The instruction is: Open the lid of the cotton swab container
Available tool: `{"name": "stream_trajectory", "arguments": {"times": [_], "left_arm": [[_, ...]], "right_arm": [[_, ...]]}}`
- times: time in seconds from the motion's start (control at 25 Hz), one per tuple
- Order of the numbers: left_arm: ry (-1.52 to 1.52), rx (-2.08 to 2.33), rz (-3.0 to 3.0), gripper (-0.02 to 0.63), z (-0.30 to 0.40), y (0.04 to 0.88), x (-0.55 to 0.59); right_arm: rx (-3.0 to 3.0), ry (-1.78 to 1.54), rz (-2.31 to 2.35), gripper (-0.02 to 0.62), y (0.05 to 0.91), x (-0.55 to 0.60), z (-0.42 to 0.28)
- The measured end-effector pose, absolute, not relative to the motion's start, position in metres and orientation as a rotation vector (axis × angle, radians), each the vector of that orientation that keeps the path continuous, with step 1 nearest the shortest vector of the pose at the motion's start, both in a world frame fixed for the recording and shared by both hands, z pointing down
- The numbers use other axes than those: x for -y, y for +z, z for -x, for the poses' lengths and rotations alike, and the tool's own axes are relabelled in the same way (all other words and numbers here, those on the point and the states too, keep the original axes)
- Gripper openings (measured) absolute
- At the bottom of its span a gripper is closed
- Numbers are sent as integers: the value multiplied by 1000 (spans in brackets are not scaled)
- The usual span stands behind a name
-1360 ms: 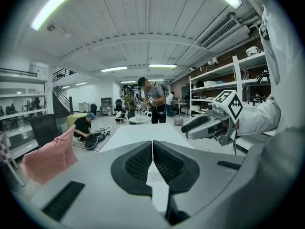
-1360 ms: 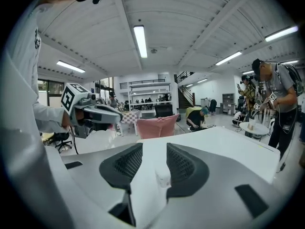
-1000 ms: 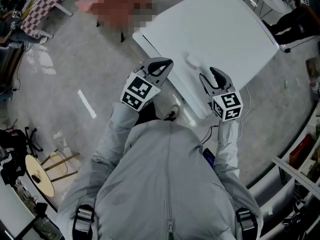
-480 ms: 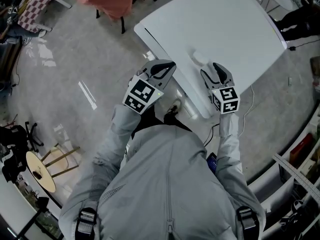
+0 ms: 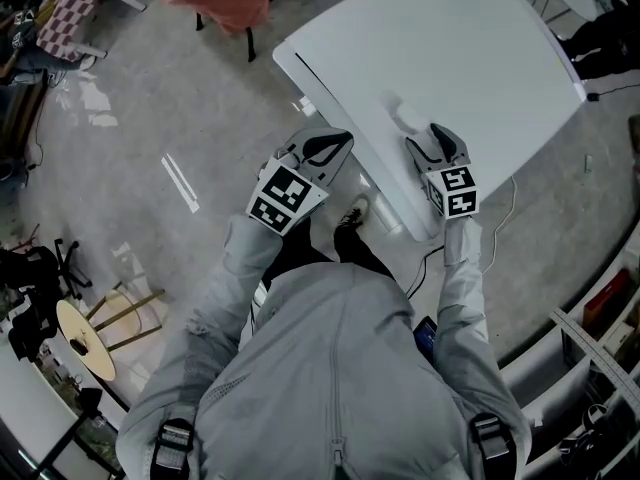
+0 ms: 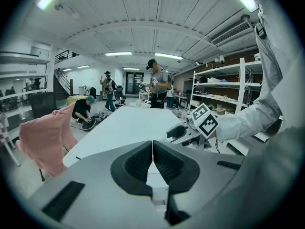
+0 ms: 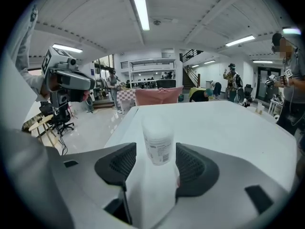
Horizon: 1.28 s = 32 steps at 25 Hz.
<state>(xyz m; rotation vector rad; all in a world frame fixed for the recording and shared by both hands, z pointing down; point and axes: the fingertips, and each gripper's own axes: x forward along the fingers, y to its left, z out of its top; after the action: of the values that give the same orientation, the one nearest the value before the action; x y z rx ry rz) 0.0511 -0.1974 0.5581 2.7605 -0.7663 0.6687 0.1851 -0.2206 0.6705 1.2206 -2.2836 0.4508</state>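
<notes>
A wide white desk stands on a grey floor. The left gripper hangs just beside the desk's near edge, its jaws pressed together with nothing between them. The right gripper reaches over that edge; its jaws have just been opening and stand wide apart on either side of the cotton swab container, not touching it. This small pale cylinder with a printed label stands upright on the desk, near the edge.

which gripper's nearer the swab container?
Right. The right gripper, jaws just opened wider, frames the container in their gap, untouched. The left gripper, shut, hangs beside the table edge, farther away.
</notes>
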Motion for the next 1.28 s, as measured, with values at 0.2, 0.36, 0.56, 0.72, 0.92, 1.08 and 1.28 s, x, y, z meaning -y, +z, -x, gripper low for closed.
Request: {"name": "stream_trajectory", "arguments": {"times": [0.2, 0.36, 0.56, 0.72, 0.92, 1.08, 1.28], "left_arm": [[670, 743, -2748, 23, -52, 564, 196], [681, 752, -2729, 23, -44, 569, 199], [690, 783, -2708, 23, -35, 573, 205], [690, 788, -2700, 23, -31, 577, 206], [680, 795, -2702, 23, -31, 574, 201], [673, 802, -2699, 23, -29, 572, 200], [663, 795, -2704, 23, -29, 569, 194]], "right_arm": [[2287, 459, -1210, 259, 683, 236, -178], [2308, 457, -1208, 268, 687, 247, -177], [2331, 415, -1131, 268, 693, 253, -173], [2377, 430, -1098, 268, 694, 259, -166], [2331, 348, -1051, 267, 699, 255, -161], [2322, 333, -1077, 261, 696, 256, -160], [2346, 342, -1067, 255, 690, 245, -150]]}}
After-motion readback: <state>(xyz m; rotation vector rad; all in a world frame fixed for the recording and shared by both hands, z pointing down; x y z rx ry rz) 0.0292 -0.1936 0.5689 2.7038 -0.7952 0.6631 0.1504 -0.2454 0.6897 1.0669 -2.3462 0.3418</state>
